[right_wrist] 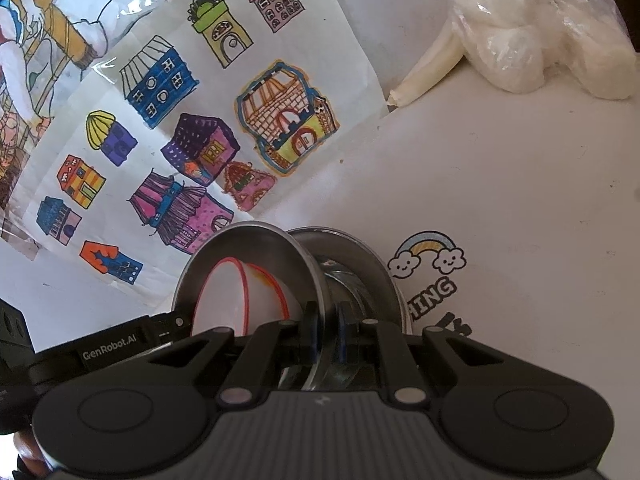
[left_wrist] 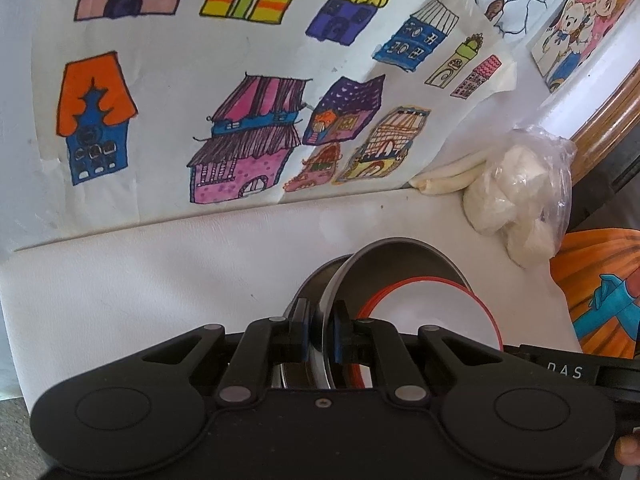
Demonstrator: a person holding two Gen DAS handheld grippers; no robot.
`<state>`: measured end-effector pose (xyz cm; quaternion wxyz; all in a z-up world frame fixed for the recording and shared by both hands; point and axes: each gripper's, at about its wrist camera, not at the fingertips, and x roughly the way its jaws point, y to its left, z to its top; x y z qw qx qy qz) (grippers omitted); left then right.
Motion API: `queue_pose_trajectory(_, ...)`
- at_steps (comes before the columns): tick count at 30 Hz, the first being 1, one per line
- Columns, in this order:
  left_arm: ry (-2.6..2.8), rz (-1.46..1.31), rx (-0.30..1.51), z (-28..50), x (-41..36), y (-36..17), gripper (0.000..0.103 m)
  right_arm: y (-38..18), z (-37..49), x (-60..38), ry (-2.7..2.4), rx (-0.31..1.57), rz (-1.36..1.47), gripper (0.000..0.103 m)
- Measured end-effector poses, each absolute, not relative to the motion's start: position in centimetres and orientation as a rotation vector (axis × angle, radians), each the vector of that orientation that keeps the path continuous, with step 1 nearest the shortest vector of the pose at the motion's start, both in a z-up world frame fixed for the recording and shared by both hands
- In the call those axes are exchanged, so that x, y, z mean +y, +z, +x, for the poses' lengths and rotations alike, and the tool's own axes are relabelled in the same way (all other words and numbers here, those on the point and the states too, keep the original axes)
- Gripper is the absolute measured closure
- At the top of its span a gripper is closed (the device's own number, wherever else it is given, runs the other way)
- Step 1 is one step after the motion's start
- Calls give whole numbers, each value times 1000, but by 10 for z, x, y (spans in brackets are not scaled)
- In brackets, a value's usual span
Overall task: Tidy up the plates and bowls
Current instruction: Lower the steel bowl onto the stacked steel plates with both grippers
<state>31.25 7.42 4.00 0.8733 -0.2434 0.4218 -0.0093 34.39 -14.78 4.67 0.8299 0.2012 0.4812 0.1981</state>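
Two grippers, both clamped on the same metal bowl (left_wrist: 400, 276), opposite rims, held tilted above the white table (left_wrist: 140, 280).

Biggest first: table w/ the sheet of house drawings (left_wrist: 240, 92) propped along the back, and a bag of white lumps (left_wrist: 516, 196) in the corner, well apart from the dishes. Nothing else in the way that I can see.

Bowl: left gripper (left_wrist: 321, 334) is pinched tight on one rim, right gripper (right_wrist: 326, 334) pinched on the other side. Rim sits between the pads in both views, no visible gap.

Inside it: white bowl w/ red rim (left_wrist: 436, 312), leaning against the metal wall, not seated flat. There's a second metal dish (right_wrist: 360, 268) just behind the held bowl; can't tell if it's touching or nested under.

Risks, IMO:
- tilt is steep → the white bowl could slide out or clatter, it's loose in there.
- thin rim grips on slick metal → bowl may rotate or slip if the hands don't move in sync.
- if one side lets go early, weight swings onto the other pinch.
- setting down onto the second dish blind → could knock it.
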Motion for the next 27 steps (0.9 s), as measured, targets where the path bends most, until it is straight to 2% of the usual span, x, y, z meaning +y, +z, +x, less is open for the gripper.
queue_pose_trajectory(27,-21,-513,907,317,69,30,93,37,351,-153,415,1061,437,91)
